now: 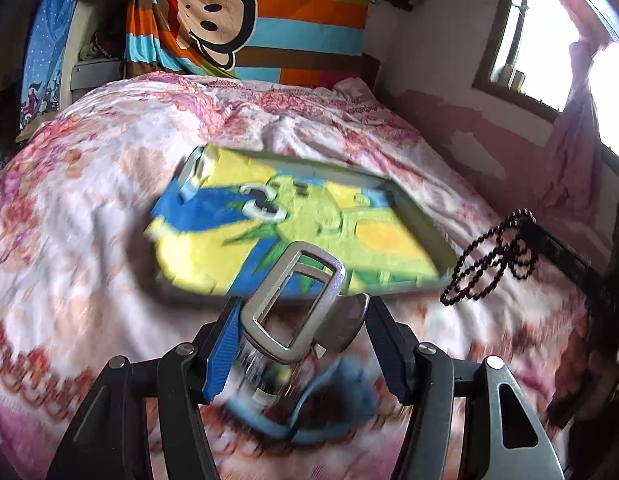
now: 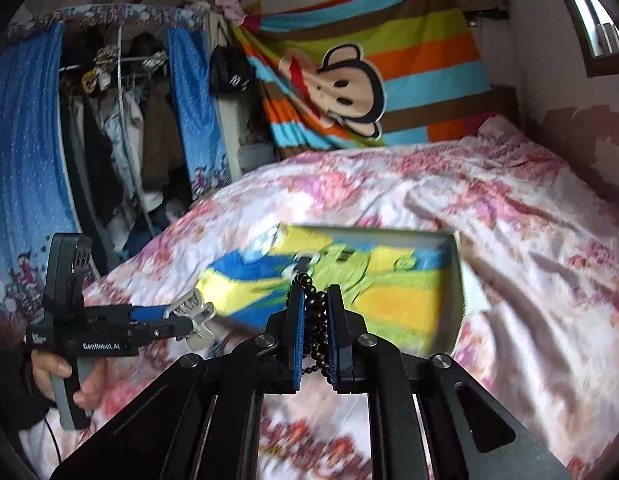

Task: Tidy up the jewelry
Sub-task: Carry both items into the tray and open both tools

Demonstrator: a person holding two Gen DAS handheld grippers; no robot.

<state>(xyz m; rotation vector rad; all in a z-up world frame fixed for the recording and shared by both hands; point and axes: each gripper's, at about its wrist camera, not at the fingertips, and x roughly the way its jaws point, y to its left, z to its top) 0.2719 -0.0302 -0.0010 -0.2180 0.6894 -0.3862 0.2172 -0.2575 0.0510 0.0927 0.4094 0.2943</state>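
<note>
L gripper [image 1: 305, 344] is clamped on a silver metal clip [image 1: 295, 306], a rectangular loop w/ a flat tail, pads pressing both sides; a blue strap [image 1: 333, 408] hangs blurred beneath it, can't tell what it's attached to. In the right wrist view that same gripper shows at lower left, held in the person's hand [image 2: 75, 384], dark sleeve at the frame edge, clip sticking out front over the bed. R gripper [image 2: 312, 328] is nearly closed, pinching a strand of dark beads [image 2: 314, 308] btwn its blue pads; beads run up above the pads and down below them. From the left wrist view the strand dangles in loops at the right, clear of the bedspread. Both grippers are up off the bed [image 1: 89, 208], which has a pink floral cover. Ahead of both lies a shallow grey tray [image 1: 425, 216] lined w/ a yellow-blue-green cartoon towel [image 1: 269, 220], motion-blurred. Striped monkey blanket [image 2: 389, 80] hangs on the wall behind; window [image 1: 549, 40] at right.
</note>
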